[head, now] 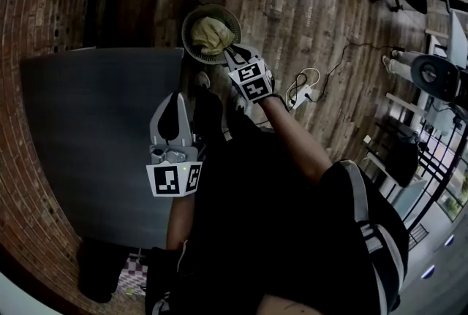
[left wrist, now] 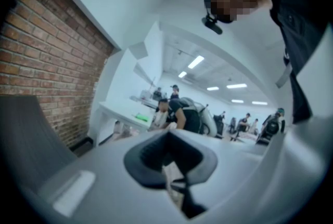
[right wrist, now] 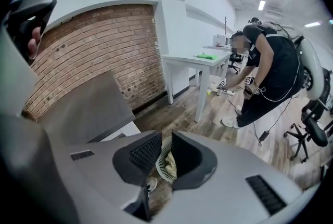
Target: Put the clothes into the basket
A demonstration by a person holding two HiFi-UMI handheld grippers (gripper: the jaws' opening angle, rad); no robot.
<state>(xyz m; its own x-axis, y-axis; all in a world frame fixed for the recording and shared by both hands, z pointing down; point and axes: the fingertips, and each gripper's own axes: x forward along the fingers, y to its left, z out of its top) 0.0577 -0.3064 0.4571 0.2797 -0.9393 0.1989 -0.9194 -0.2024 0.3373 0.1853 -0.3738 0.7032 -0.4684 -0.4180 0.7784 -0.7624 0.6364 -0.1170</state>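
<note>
**Inspector:** Location of the garment?

**Assessor:** One crumpled yellowish-beige cloth (head: 210, 32) lies inside the round, pale, slatted basket (head: 186, 39). The basket stands on the brown wooden plank floor (head: 292, 6), just off the far right corner of the flat grey counter (head: 88, 123).

**Inspector:** State of the right hand-held gripper (head: 232, 52)?

**Assessor:** It is at the basket's near rim, pointing steeply down; contact with the rim cannot be confirmed. Its jaws stand a narrow gap apart. Nothing lies between the pads, and the basket and cloth show through the gap.

**Inspector:** And the left hand-held gripper (head: 175, 97)?

**Assessor:** It is over the counter's right edge, roughly level, well apart from the basket. Its jaw tips meet, and nothing is held.
</note>
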